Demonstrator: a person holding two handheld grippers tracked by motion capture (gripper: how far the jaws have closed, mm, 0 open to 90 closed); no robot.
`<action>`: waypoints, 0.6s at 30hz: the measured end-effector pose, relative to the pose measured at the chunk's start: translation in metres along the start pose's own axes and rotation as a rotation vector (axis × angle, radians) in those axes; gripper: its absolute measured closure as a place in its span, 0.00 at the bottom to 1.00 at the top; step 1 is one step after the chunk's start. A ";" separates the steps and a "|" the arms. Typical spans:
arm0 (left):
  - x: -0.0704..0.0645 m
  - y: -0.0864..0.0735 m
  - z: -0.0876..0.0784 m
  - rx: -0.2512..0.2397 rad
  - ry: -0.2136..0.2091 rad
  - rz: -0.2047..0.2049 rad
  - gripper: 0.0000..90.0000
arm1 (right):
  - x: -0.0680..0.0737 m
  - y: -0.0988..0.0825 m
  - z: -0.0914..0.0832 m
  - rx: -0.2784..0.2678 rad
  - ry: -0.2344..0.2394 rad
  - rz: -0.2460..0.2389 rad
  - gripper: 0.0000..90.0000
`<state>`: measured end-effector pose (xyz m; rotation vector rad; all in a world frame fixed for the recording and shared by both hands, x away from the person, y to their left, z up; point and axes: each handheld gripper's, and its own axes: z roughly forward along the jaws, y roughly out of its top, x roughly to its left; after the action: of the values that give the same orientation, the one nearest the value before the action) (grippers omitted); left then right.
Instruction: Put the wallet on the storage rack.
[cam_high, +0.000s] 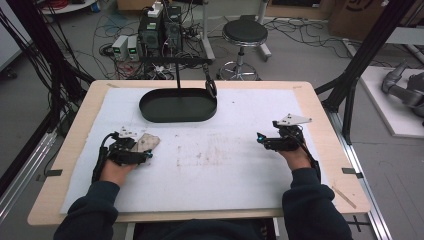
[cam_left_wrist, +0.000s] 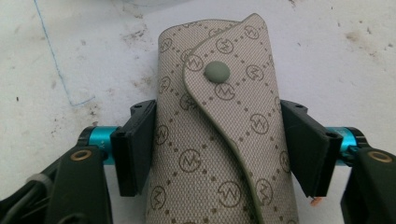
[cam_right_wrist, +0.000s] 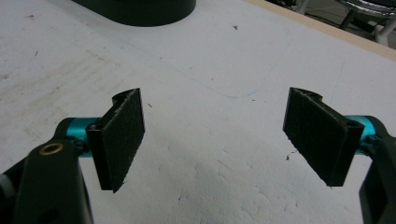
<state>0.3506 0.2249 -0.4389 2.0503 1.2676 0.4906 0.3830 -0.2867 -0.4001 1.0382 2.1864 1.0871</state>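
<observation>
Beige monogram pouch (cam_left_wrist: 219, 135), flap snapped down with a grey stud, lies on the white mat (cam_high: 225, 165) at the left side of the table, well short of the black oval tray (cam_high: 178, 106) at the far edge. Risk, as a judgement: the pouch is soft and rounded, and the pads bear on its curved flanks, so on a lift it could squash, roll or squirm out; if gripped off its middle, the free end may sag and drag on the mat. Left gripper (cam_left_wrist: 219, 149): jaws partly drawn in, pads against both sides of the pouch, pinching it across its width. Right gripper (cam_right_wrist: 215, 135): jaws spread wide, nothing between them, hovering over bare mat at the right.
</observation>
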 end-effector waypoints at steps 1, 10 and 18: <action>0.000 0.001 -0.001 -0.004 0.001 0.011 0.39 | 0.000 0.000 0.000 0.001 0.001 0.000 0.24; 0.005 0.012 -0.011 -0.156 -0.035 -0.004 0.43 | 0.000 0.000 0.001 0.003 0.004 0.004 0.24; 0.010 0.036 -0.019 -0.289 -0.074 0.037 0.43 | 0.000 0.000 -0.001 -0.006 0.001 0.013 0.24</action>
<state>0.3663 0.2294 -0.4007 1.8343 1.0499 0.5736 0.3828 -0.2870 -0.3992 1.0510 2.1787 1.1004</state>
